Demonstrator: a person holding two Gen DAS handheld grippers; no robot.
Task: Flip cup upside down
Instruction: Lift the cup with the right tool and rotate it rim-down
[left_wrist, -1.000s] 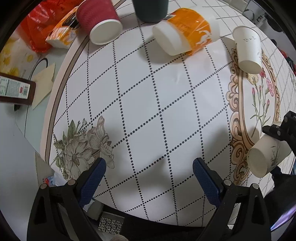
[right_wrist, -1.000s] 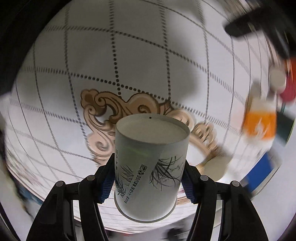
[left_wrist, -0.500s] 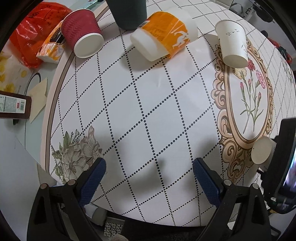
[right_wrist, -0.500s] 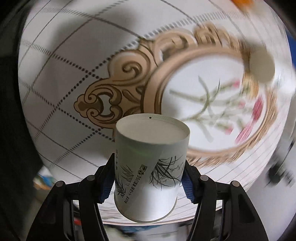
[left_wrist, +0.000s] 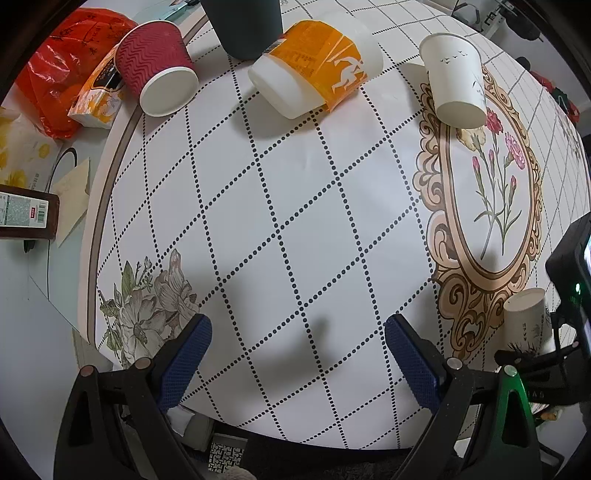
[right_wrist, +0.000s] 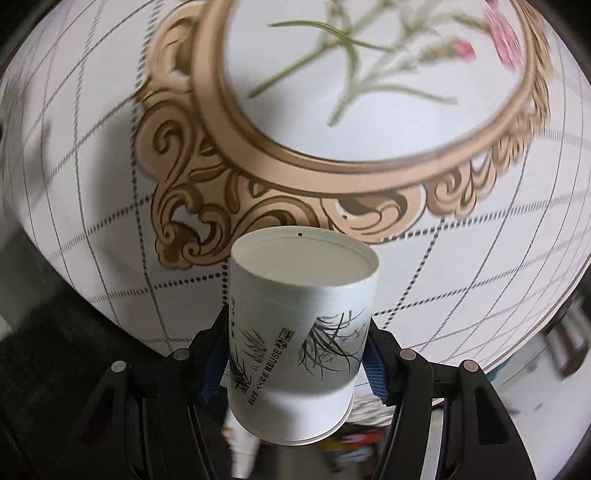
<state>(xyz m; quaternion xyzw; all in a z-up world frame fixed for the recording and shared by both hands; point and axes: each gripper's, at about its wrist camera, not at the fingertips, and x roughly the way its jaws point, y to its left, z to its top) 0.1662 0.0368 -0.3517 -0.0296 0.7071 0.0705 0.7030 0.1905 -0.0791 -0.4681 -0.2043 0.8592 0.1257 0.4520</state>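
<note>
My right gripper is shut on a white paper cup with black grass print and the word REUSE. Its flat base faces away from the camera toward the table, its rim toward me. The cup hangs above the table's near edge by the gold scroll border. In the left wrist view the same cup shows at the far right, base up, with the right gripper around it. My left gripper is open and empty over the table's near edge.
On the patterned tablecloth at the back lie a red ribbed cup, an orange-wrapped white cup, a white paper cup and a dark cup. An orange bag lies far left.
The right gripper has swung the held cup over the gold frame toward the near edge, turning it base-up as seen from the left. The left gripper has drawn back slightly.
</note>
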